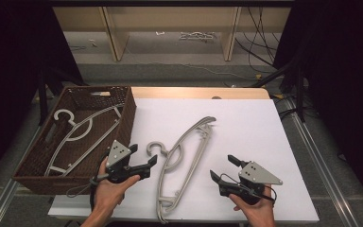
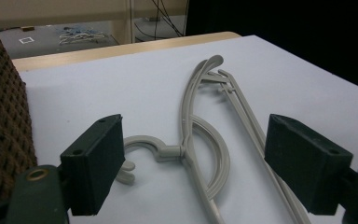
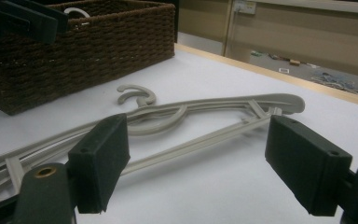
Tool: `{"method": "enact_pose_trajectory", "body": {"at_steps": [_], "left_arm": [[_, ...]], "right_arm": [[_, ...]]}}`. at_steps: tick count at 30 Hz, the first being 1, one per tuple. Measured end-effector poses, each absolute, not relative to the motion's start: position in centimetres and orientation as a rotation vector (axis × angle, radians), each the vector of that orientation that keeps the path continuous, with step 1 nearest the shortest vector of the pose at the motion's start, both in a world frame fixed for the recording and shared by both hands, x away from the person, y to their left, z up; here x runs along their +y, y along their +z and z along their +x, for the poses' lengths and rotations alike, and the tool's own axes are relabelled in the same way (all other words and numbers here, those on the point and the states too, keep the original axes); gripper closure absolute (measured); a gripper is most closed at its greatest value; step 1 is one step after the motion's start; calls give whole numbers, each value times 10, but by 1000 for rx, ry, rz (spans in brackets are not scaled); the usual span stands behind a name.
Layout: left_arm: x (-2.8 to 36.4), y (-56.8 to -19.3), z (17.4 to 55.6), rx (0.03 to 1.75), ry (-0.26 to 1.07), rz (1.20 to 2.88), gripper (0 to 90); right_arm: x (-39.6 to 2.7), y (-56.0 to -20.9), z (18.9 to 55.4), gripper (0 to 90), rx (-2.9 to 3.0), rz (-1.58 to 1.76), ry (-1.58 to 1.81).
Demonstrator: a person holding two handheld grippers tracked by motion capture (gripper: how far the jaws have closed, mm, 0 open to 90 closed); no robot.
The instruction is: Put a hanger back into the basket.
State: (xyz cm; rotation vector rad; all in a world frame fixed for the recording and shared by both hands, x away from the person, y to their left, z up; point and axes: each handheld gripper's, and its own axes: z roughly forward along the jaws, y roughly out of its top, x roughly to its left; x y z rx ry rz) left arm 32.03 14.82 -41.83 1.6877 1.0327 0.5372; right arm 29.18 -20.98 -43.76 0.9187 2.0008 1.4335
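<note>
A grey plastic hanger (image 1: pixel 170 154) lies flat on the white table (image 1: pixel 246 127), hook toward the basket. My left gripper (image 1: pixel 144 155) hovers open just left of the hook. In the left gripper view the hanger (image 2: pixel 186 121) lies ahead between the spread jaws of my left gripper (image 2: pixel 200 165). My right gripper (image 1: pixel 222 166) is open to the right of the hanger's lower half. In the right gripper view the hanger (image 3: pixel 191 109) stretches across beyond the empty jaws of my right gripper (image 3: pixel 205 168). A second grey hanger (image 1: pixel 80 125) lies inside the wicker basket (image 1: pixel 127 118).
The brown wicker basket (image 3: pixel 74 42) stands at the table's left edge, close beside my left hand, and its wall (image 2: pixel 2 121) fills the left of the left gripper view. The white surface to the right of the hanger is bare. Beyond the table are wooden shelf legs and floor cables.
</note>
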Motion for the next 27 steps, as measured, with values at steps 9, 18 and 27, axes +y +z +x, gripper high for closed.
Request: {"method": "enact_pose_trajectory", "body": {"at_steps": [9,18,27], "left_arm": [[144,-432,319,1027,521,1718,174],[134,-442,325,1028,450,1806,166],[131,-450,341,1053,407,1880,172]], "right_arm": [[-209,-437,291,226,1997,908,1434],[-210,-437,291,225,1997,905,1426],[-207,-437,290,226,2014,899,1415]]}}
